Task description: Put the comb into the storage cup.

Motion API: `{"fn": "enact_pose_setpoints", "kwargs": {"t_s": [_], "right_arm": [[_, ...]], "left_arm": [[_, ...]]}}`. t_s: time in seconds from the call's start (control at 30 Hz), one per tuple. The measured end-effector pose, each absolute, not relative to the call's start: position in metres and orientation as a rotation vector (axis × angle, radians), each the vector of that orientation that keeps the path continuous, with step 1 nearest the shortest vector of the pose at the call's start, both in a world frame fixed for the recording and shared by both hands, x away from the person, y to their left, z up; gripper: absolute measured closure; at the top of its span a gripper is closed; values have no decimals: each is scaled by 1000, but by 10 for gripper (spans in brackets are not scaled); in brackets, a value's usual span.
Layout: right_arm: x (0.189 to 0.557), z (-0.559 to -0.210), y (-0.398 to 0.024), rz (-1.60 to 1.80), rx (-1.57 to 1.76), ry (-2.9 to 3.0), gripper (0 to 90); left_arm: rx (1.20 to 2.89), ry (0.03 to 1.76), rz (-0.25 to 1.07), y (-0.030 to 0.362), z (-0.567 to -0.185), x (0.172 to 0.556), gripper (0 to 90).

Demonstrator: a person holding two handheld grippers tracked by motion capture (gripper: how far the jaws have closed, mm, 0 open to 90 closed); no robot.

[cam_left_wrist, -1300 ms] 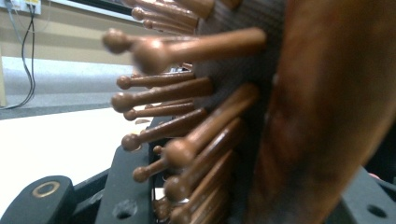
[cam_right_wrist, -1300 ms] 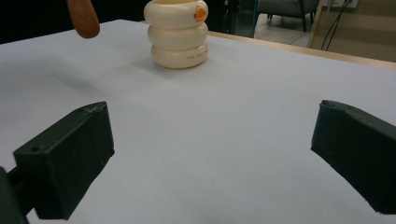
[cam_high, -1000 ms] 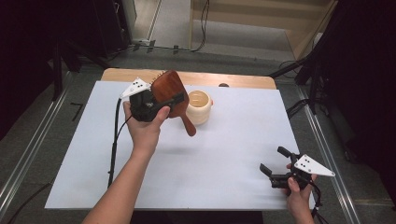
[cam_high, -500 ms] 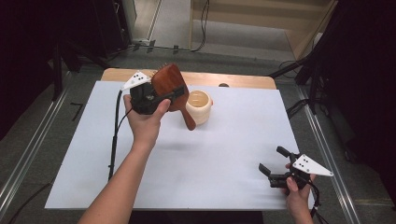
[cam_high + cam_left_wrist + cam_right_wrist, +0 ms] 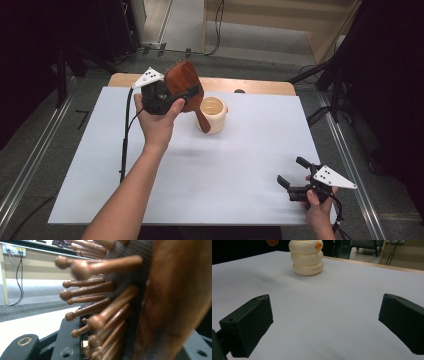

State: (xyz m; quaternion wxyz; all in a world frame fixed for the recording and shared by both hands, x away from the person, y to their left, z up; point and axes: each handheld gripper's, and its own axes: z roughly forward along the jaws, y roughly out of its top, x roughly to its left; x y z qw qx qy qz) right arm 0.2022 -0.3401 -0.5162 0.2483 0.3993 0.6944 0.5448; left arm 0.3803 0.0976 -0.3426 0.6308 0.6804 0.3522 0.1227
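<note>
The left gripper (image 5: 186, 94) is clamping a wooden hairbrush (image 5: 181, 90) by its head, in the air near the table's far edge.

The brush's handle is dipping toward the mouth of the cream ringed cup (image 5: 213, 114) just beside it, so I judge the pick-up done and the placing into the cup left. Over by the near right corner of the white table (image 5: 235, 170), the right gripper (image 5: 293, 175) is waiting, jaws wide and empty; nothing is blocking the way.
</note>
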Motion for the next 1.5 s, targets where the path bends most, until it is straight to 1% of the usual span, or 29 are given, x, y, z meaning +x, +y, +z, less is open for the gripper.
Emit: {"fn": "enact_pose_setpoints", "kwargs": {"t_s": [1.5], "right_arm": [[202, -516, -338, 1471, 1070, 1913, 0]], "left_arm": [[1500, 853, 319, 92, -336, 424, 532]]}}
